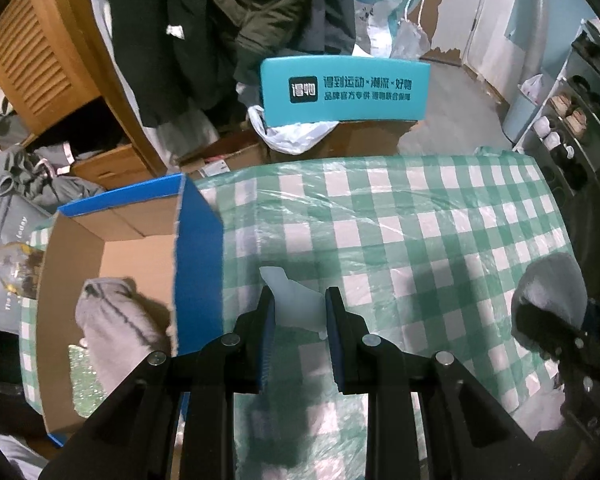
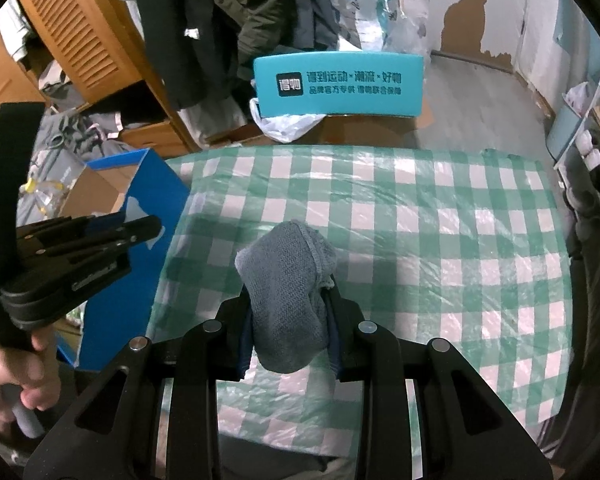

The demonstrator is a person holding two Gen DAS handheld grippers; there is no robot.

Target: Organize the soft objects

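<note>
My left gripper (image 1: 300,300) is shut on a pale white soft piece (image 1: 296,300) and holds it over the green checked tablecloth (image 1: 420,232), just right of an open blue cardboard box (image 1: 198,248). A grey striped sock (image 1: 116,316) lies inside the box. My right gripper (image 2: 288,300) is shut on a blue-grey sock (image 2: 288,288) above the cloth (image 2: 420,220). The sock also shows at the right edge of the left wrist view (image 1: 552,292). The left gripper (image 2: 144,228) and the white piece (image 2: 136,210) show in the right wrist view beside the box (image 2: 160,200).
A teal box with black print (image 1: 344,90) stands beyond the table's far edge, with a white plastic bag (image 1: 288,136). Dark coats (image 1: 220,32) hang behind. A wooden cabinet (image 1: 48,48) and grey clothes (image 1: 24,176) are at left, a shoe rack (image 1: 572,120) at right.
</note>
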